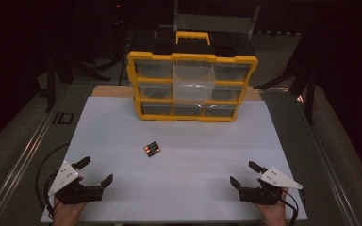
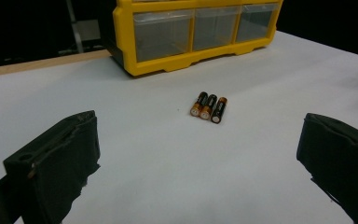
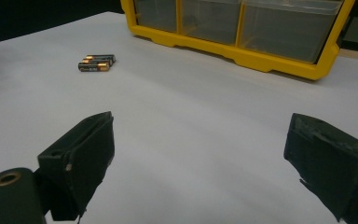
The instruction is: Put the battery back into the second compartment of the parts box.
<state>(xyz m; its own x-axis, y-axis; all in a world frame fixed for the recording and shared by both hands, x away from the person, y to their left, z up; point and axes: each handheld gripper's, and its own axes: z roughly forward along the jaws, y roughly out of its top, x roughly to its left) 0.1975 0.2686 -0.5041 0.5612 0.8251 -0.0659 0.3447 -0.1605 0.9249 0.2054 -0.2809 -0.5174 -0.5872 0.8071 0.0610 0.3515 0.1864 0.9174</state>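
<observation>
From the high view, your left gripper (image 1: 95, 171) sits at the near left corner of the white table (image 1: 179, 188), jaws spread wide with nothing between them. Your right gripper (image 1: 245, 173) mirrors it at the near right corner, jaws spread as well and holding nothing. Between the two and a little farther out lie the batteries (image 1: 152, 149), three side by side and touching, flat on the table. At the far edge stands the yellow drawer cabinet (image 1: 192, 84), upright, black top and yellow handle, three rows of three clear drawers. The middle drawers of the top two rows look pale and see-through; the others look darker, but you cannot tell what is inside.

In the left gripper view, your two black jaws stand far apart at the bottom corners. The batteries (image 2: 209, 107) lie ahead between them, well clear of both, copper ends toward you. Behind them the cabinet (image 2: 168, 60) shows its bottom row of drawers, with no contents to make out.

In the right gripper view, the jaws are again spread. The batteries (image 3: 96, 62) lie far to the left, the cabinet (image 3: 261, 58) far ahead, its drawers hazy.
</observation>
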